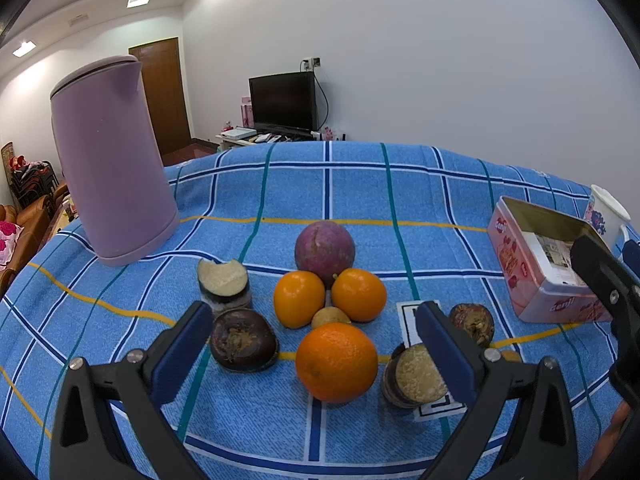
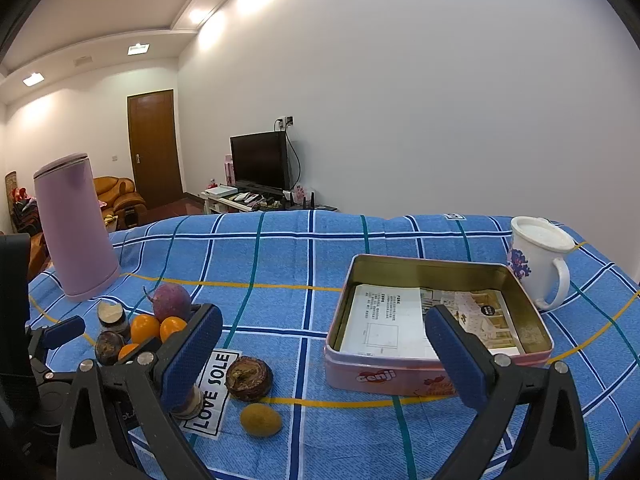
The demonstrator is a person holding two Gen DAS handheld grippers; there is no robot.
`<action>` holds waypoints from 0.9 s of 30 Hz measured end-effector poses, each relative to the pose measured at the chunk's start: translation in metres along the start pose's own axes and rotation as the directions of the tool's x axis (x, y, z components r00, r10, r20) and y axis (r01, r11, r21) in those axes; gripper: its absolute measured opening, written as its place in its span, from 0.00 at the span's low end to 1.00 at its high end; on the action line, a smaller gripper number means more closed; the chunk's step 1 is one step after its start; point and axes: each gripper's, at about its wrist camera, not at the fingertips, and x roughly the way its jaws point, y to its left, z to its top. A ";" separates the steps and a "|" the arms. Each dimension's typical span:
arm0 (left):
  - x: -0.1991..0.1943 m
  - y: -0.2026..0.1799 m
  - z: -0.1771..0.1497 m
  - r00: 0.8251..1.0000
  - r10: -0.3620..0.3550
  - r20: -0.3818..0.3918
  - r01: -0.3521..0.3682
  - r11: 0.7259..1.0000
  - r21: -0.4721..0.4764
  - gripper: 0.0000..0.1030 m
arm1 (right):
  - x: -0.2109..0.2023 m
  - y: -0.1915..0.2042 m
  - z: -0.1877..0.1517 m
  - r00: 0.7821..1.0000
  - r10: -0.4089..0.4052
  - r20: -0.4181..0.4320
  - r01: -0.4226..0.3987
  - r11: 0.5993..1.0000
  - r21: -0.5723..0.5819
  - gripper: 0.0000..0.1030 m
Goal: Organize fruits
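In the left wrist view my left gripper [image 1: 313,314] is open above a cluster of fruit on the blue checked cloth [image 1: 280,184]: a large orange [image 1: 337,362], two small oranges [image 1: 299,299] [image 1: 359,294], a small tan fruit [image 1: 331,317] and a purple round fruit [image 1: 325,250]. Dark brown fruits [image 1: 244,340] [image 1: 471,323] and cut pieces [image 1: 223,282] [image 1: 414,376] lie around them. My right gripper [image 2: 324,316] is open and holds nothing, in front of an open pink tin [image 2: 400,378]. A dark fruit [image 2: 249,378] and a small yellow-brown fruit [image 2: 261,420] lie near its left finger.
A tall purple kettle [image 1: 112,160] stands at the back left of the cloth. A white mug [image 2: 536,256] stands behind the tin, which holds printed papers. A "LOVE SOLE" label [image 2: 212,392] lies on the cloth. Beyond the table are a TV [image 1: 284,100] and a door.
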 end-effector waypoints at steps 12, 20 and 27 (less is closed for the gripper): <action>0.000 0.002 -0.005 1.000 -0.005 -0.007 0.005 1.000 -0.004 1.00 | -0.001 0.000 0.000 1.000 0.000 -0.002 0.000 1.000 -0.001 0.99; -0.004 0.018 -0.007 0.999 -0.036 -0.020 0.035 0.998 -0.046 1.00 | -0.012 -0.009 0.002 0.999 -0.003 0.034 0.005 0.998 -0.062 0.98; -0.013 0.039 -0.011 0.999 -0.034 -0.022 0.033 0.998 -0.050 0.99 | 0.009 -0.010 -0.009 0.968 0.189 -0.163 -0.198 0.979 -0.043 0.64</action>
